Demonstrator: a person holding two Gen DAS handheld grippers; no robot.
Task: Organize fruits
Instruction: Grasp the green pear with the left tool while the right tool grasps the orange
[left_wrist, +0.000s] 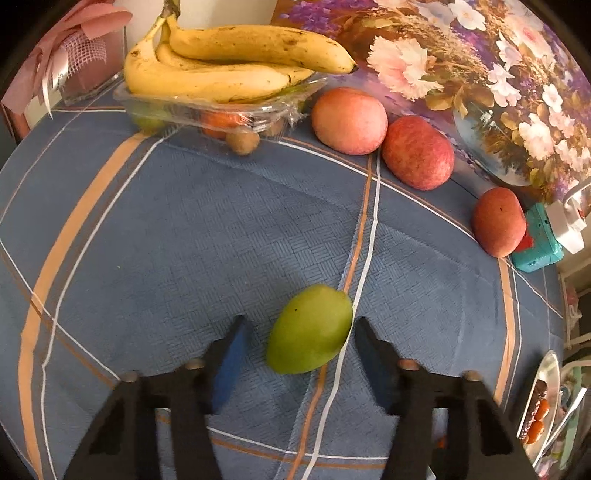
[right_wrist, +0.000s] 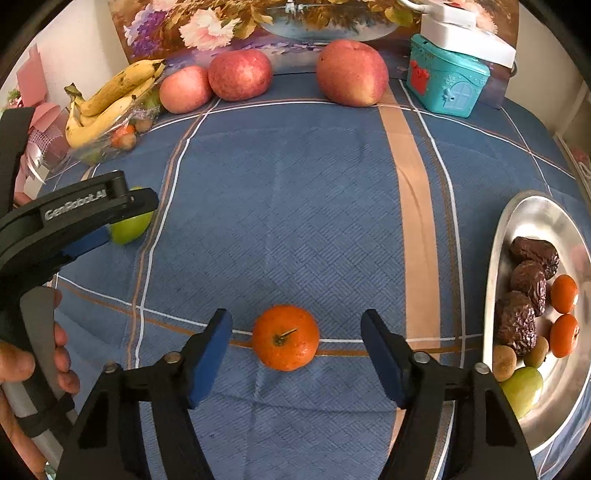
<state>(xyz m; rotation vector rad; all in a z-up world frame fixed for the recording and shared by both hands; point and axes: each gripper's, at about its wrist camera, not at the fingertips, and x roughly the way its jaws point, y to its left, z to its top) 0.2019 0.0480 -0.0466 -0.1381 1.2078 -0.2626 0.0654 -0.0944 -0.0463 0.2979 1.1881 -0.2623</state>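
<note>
My left tongs (left_wrist: 299, 343) straddle the green fruit (left_wrist: 309, 329) and my right tongs (right_wrist: 295, 345) straddle the orange (right_wrist: 285, 337) on the worktop (right_wrist: 295, 206), both still unclamped, lined up to grip each.

You are in a home: a checked tablecloth (right_wrist: 295, 184), a flower painting (left_wrist: 461, 74) at the table's far edge, a toy house (right_wrist: 445, 75).

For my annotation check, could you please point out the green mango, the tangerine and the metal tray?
green mango (left_wrist: 309, 329), left wrist view, middle.
tangerine (right_wrist: 285, 338), right wrist view, near stem.
metal tray (right_wrist: 532, 214), right wrist view, bare far end.
</note>
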